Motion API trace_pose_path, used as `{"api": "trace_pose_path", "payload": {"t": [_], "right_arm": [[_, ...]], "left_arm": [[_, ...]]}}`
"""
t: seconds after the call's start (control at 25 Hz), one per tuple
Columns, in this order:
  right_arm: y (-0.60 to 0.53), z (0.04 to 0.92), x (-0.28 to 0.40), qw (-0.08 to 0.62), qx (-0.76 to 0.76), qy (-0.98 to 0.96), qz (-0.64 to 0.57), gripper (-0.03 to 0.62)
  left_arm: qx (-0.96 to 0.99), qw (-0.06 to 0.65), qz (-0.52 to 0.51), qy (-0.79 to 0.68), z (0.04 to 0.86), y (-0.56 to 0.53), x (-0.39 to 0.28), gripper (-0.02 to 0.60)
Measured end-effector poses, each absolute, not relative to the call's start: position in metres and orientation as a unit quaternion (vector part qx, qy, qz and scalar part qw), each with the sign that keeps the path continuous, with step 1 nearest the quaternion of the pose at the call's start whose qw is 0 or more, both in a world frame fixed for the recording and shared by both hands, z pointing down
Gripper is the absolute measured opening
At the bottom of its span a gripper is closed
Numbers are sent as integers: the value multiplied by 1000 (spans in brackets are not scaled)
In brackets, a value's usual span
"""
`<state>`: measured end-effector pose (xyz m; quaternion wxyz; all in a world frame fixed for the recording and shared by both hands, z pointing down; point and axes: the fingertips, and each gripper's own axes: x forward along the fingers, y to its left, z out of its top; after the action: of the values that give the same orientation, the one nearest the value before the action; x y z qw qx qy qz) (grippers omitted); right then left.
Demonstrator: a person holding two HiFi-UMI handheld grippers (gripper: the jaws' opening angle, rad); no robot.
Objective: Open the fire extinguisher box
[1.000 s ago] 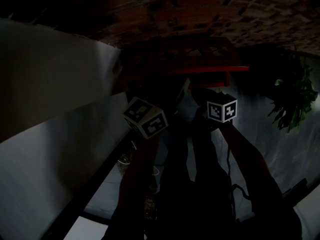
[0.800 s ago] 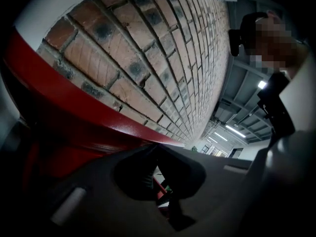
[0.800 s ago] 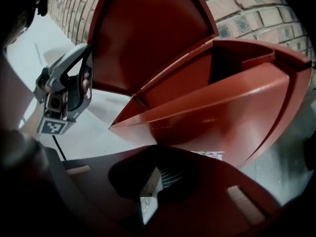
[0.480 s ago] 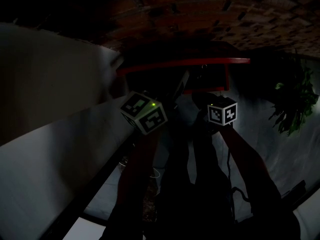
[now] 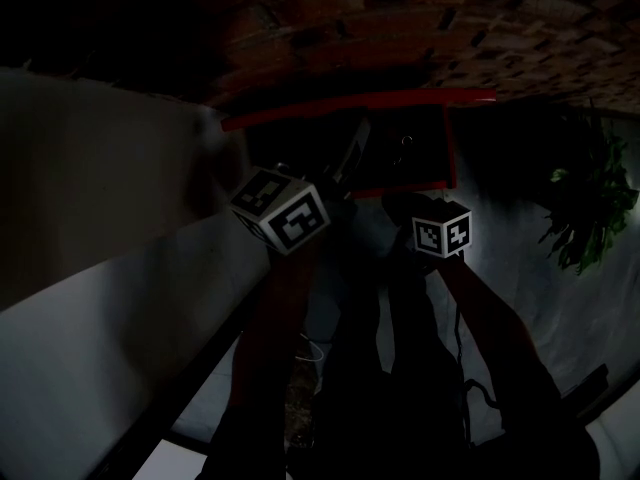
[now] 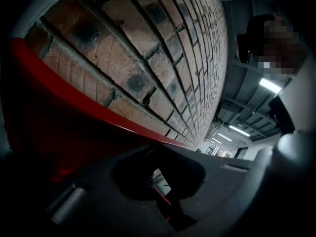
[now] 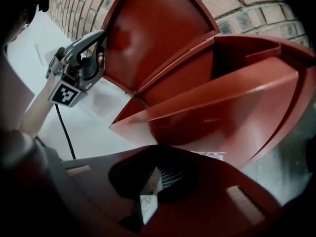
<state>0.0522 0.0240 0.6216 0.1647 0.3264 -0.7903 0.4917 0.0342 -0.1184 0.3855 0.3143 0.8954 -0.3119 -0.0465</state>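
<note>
The red fire extinguisher box (image 7: 232, 102) stands against a brick wall (image 6: 148, 48), its lid (image 7: 153, 28) swung up and open. In the right gripper view my left gripper (image 7: 98, 48) is shut on the lid's free edge. In its own view the left gripper (image 6: 154, 176) has that thin red edge between its jaws. The dark head view shows the lid's rim (image 5: 360, 101) as a red line above the left gripper (image 5: 352, 153). My right gripper (image 5: 402, 206) hangs just below the box front; in its own view the right gripper (image 7: 155, 174) looks shut and holds nothing.
A leafy plant (image 5: 590, 203) stands to the right of the box. A pale wall panel (image 5: 100, 208) runs along the left. A black cable (image 7: 64, 130) trails from the left gripper over the pale floor (image 7: 89, 117). The person's forearms fill the lower middle of the head view.
The lid has swung higher, and my left gripper has gone up and slightly left with it. My right gripper has barely moved.
</note>
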Motion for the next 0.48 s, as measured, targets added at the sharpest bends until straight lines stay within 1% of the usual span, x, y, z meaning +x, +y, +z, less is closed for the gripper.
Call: {"api": "trace_pose_path", "payload": {"t": [0.48], "right_arm": [[23, 623, 51, 166, 321, -789, 497, -2]], "left_arm": [[879, 320, -53, -349, 392, -161, 11, -2]]}}
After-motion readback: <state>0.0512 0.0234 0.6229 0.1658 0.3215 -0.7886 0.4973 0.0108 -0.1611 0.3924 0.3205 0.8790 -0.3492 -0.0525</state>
